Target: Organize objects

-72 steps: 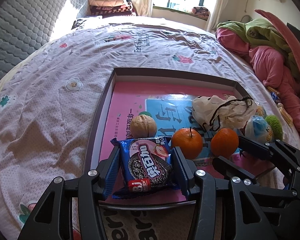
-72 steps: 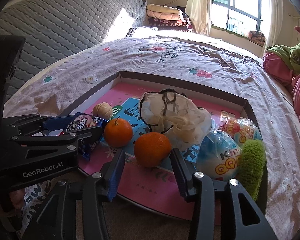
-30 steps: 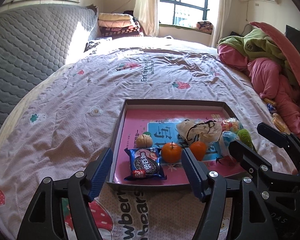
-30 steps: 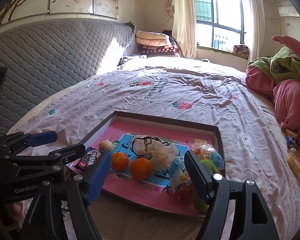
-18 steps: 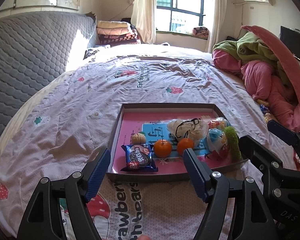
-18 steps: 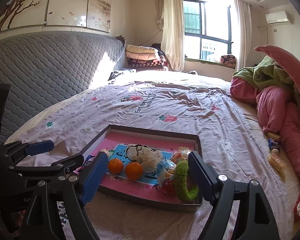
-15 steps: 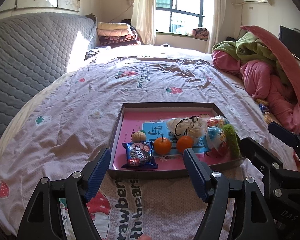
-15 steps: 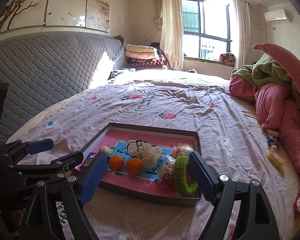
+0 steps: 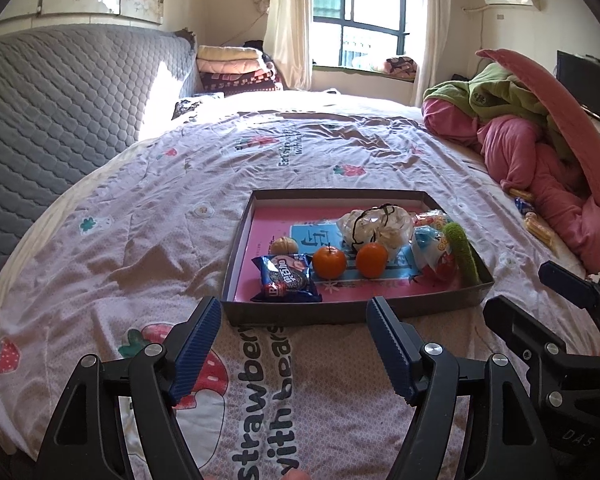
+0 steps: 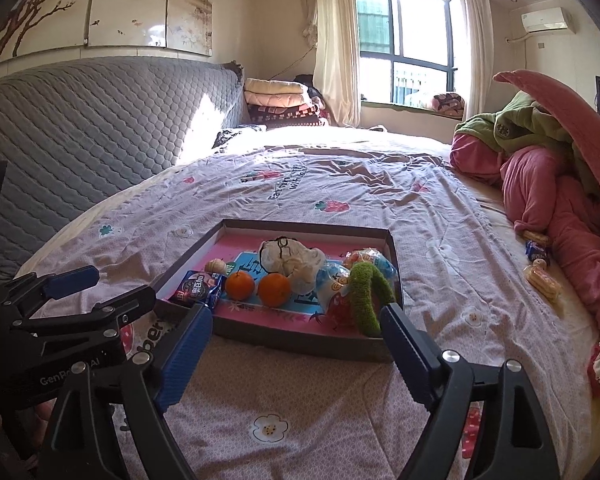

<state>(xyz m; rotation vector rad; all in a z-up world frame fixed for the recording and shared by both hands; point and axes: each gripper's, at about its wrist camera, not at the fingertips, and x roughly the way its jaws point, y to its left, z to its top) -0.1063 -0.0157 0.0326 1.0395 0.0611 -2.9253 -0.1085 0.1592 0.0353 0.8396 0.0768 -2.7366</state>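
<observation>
Sitting gathered in the shallow box (image 9: 452,302) on the bed (image 9: 148,240) are the cookie packet (image 9: 286,278), two oranges (image 9: 330,263), the walnut (image 9: 284,245), the drawstring pouch (image 9: 374,224) and the wrapped toys (image 9: 432,242). Left tongs (image 9: 294,330) are hanging released and empty short of the box; right tongs (image 10: 296,346) are spreading wider, nothing between them. Sorting is looking nearly done, though snacks (image 10: 540,272) by the pink bedding are lying loose.

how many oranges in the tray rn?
2. Both sit side by side near the front of the tray: left orange next to the cookie packet, right orange in front of the white bag, which could hide more.
</observation>
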